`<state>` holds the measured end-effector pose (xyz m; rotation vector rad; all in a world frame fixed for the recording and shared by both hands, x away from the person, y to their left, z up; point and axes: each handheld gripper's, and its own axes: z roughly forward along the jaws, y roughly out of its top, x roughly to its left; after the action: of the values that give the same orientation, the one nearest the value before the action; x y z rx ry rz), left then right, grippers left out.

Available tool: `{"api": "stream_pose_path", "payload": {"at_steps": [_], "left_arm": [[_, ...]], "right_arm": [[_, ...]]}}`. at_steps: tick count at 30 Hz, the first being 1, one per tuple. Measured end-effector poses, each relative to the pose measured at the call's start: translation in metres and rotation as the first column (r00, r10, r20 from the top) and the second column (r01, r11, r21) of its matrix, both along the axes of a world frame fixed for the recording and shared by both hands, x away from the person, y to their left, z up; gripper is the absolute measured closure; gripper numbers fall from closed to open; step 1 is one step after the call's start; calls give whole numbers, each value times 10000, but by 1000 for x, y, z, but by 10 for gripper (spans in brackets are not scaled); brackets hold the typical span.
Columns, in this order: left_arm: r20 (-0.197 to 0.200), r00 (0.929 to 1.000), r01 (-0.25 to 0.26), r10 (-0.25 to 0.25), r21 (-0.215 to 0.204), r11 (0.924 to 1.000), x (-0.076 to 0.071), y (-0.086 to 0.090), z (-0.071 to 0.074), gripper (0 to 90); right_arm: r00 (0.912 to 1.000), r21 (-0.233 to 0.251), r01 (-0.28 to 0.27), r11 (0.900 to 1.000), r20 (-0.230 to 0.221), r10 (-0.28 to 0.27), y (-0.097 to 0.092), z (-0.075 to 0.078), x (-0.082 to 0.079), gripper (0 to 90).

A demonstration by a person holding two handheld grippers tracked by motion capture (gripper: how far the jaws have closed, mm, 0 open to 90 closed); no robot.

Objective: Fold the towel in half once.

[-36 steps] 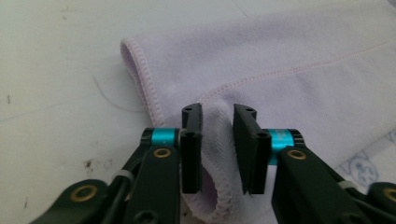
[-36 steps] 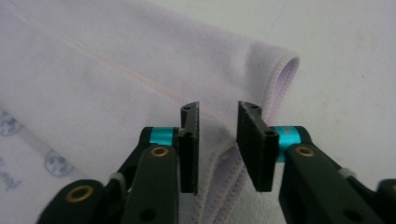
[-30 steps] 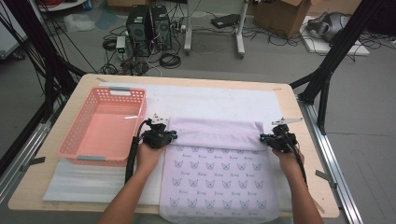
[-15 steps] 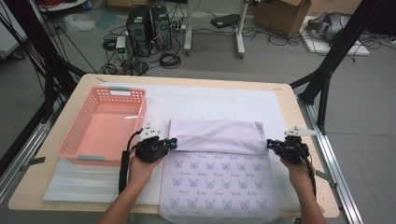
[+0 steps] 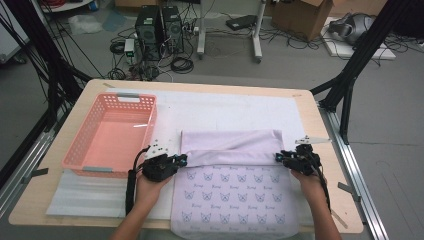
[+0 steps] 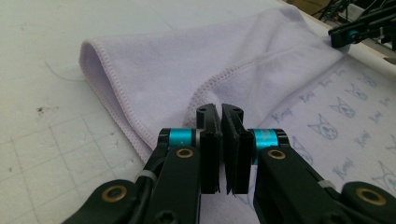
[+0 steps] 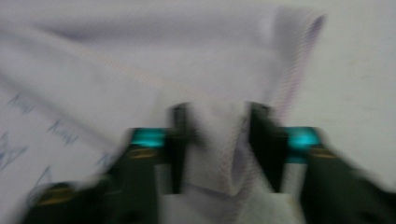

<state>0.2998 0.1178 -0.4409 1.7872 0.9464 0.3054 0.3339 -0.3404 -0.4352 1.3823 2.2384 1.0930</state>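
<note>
Towel [image 5: 235, 200] lies flat lower centre of the high view, far edge folded back toward the person, so the fold is half done. Left hand-held gripper [image 5: 182, 160] clenched on the folded hem's left corner, pinning it. Right hand-held gripper [image 5: 278, 157] at the right corner: jaws have just been opening, cloth between them but not pressed, so that corner looks released. Pink basket [image 5: 112, 135] sits mid-left on the worktop [image 5: 310, 107], clear of the cloth; nothing blocks the next fold. Cables and PC towers [image 5: 160, 25] at upper frame
</note>
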Motion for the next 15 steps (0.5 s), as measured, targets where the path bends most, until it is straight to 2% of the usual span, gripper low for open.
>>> {"api": "stream_pose_path", "payload": {"at_steps": [1, 7, 9, 12, 15], "left_arm": [[11, 10000, 72, -72, -32, 10000, -1, 1, 0, 856], [-56, 9998, 197, -198, -134, 9997, -10, 4, -5, 858], [-60, 9997, 230, -231, -127, 9997, -14, 5, -5, 858], [17, 9997, 226, -226, -117, 9997, -23, 7, -5, 858], [16, 9998, 221, -220, -183, 9996, -34, 12, -6, 856]], "right_arm": [[9998, -203, -199, 9996, 85, 201, 2, 0, -2, 839], [9950, -490, -430, 9979, 883, 472, 0, 6, -35, 852], [9935, -390, -489, 9980, 1014, 527, -3, 7, -49, 852], [9921, -515, -594, 9969, 1077, 647, -4, 8, -62, 851], [9907, -390, -726, 9966, 1128, 765, -6, 7, -76, 851]]}}
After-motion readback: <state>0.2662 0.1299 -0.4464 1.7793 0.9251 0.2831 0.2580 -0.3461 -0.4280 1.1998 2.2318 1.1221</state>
